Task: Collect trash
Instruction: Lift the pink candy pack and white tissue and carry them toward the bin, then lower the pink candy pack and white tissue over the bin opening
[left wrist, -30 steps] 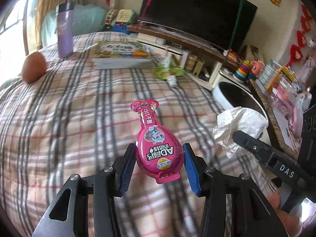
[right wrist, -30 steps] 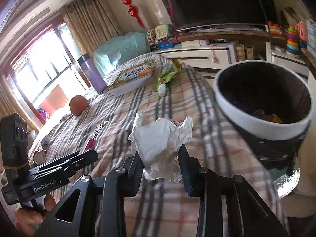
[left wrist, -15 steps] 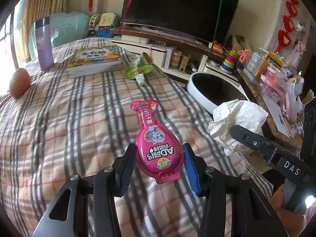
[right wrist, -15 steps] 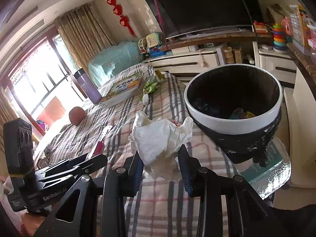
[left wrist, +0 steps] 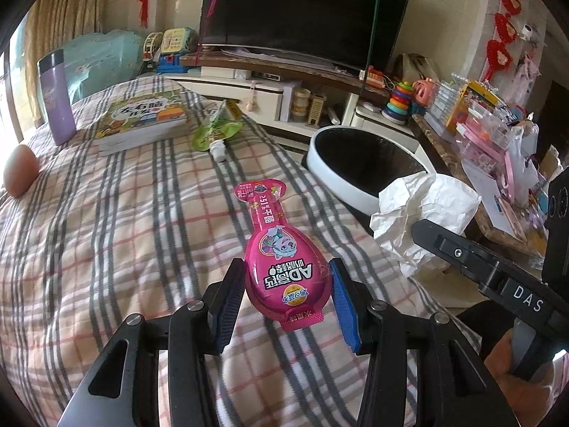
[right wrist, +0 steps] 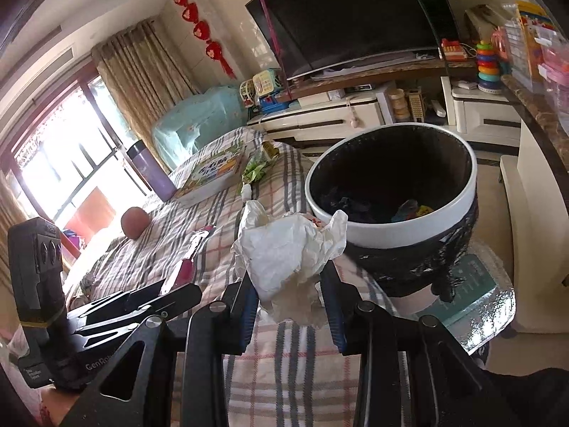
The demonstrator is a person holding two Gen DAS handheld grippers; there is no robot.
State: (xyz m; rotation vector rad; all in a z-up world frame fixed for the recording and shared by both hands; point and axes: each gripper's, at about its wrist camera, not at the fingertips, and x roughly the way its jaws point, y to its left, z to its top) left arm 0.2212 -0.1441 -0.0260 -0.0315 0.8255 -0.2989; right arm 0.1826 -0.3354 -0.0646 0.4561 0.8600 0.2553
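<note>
Starting at my left, the left gripper (left wrist: pixel 286 297) is clamped on the pink wrapper (left wrist: pixel 281 263); its blue pads press the egg-shaped body from both sides and the long tab sticks out ahead of the fingertips, over the plaid blanket (left wrist: pixel 106 235). Far left of the fingers lie an egg (left wrist: pixel 19 170) and a purple flask (left wrist: pixel 57 98), then a book (left wrist: pixel 142 121) and a green pouch (left wrist: pixel 215 130) further ahead. To the right of the fingers the bin (left wrist: pixel 362 163) shows only its white rim and dark mouth, and the right gripper reaches in from the edge with a tissue (left wrist: pixel 423 213).

The right wrist view gives me what the left cannot: the right gripper (right wrist: pixel 291 290) is closed on the crumpled tissue, which bulges up above the pads, and just ahead and right of the fingertips the bin stands open enough for me to see scraps lying at its bottom. Left of these fingers the left gripper appears side-on, the wrapper a thin pink strip.

Against a second ago, both grips are unchanged, but both hands have swung toward the bin: it sits larger and nearer the right fingers, and its inside is now exposed. In the left view the book and flask have slid leftward.
</note>
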